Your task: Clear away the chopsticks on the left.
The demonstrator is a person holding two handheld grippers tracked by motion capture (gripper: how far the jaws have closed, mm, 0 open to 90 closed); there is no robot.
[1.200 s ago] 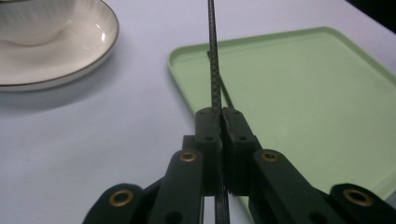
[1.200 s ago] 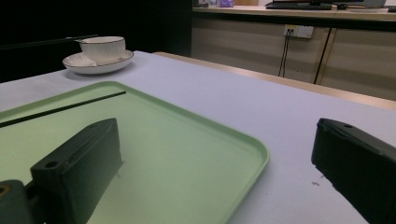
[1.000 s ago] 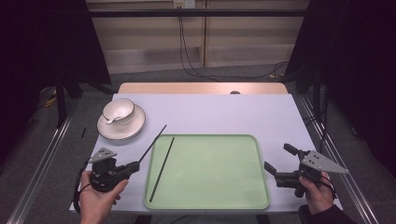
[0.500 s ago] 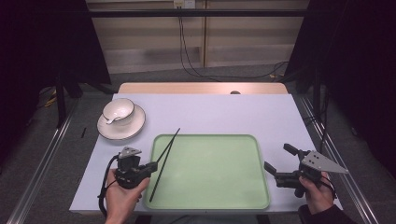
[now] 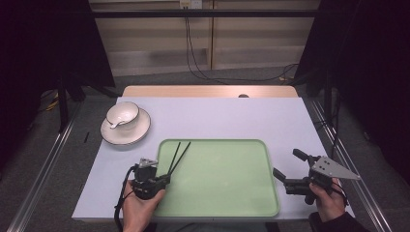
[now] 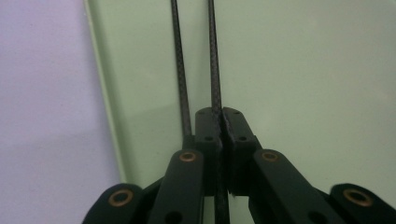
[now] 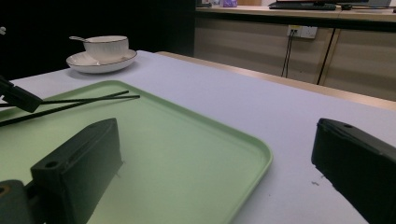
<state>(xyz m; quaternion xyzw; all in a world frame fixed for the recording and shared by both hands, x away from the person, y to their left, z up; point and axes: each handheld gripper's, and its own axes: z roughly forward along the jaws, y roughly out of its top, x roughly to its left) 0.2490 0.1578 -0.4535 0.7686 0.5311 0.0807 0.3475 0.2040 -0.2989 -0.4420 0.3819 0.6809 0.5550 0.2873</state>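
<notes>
Fingers of the person's hand cover the body of the left tongs [image 5: 166, 177], which pinch one thin black carbon-fibre chopstick [image 6: 214, 70]; its near end is cut off below them. A second black chopstick [image 6: 181, 70] lies just beside, on the pale green plastic tray [image 5: 227, 203] ahead. Beyond the left tongs, a white bowl [image 5: 123, 114] on a saucer holds a spoon. Right tongs [image 5: 285, 169] gape wide at the tray's right rim, bare tray between both.

Pale table [image 5: 232, 116] on grey floor [image 5: 53, 174]; beige panelled wall [image 5: 159, 43] behind, cables [image 5: 193, 53] hanging. Dark curtains [image 5: 43, 43] flank both sides.
</notes>
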